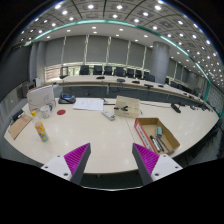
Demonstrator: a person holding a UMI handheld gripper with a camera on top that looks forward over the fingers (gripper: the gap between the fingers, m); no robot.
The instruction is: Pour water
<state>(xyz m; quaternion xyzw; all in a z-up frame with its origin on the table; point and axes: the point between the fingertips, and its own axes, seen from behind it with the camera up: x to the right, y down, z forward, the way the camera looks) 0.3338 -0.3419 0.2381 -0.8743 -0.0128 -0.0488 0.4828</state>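
Tongs [111,160] wide open, holding nothing, above the pale oval worktop [110,140]. Open cardboard box [157,135] just ahead; yellow plastic bottle [41,130] farther off.

We see an open box [156,134] on the table [110,135] ahead to the right, a bottle [41,130] far left, chairs [112,72] lined up behind

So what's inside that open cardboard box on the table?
In the cardboard box, just beyond the tool with its open fingers, some long thin things lie, too small to name. The near wall covers part of the bottom, so anything there is hidden.
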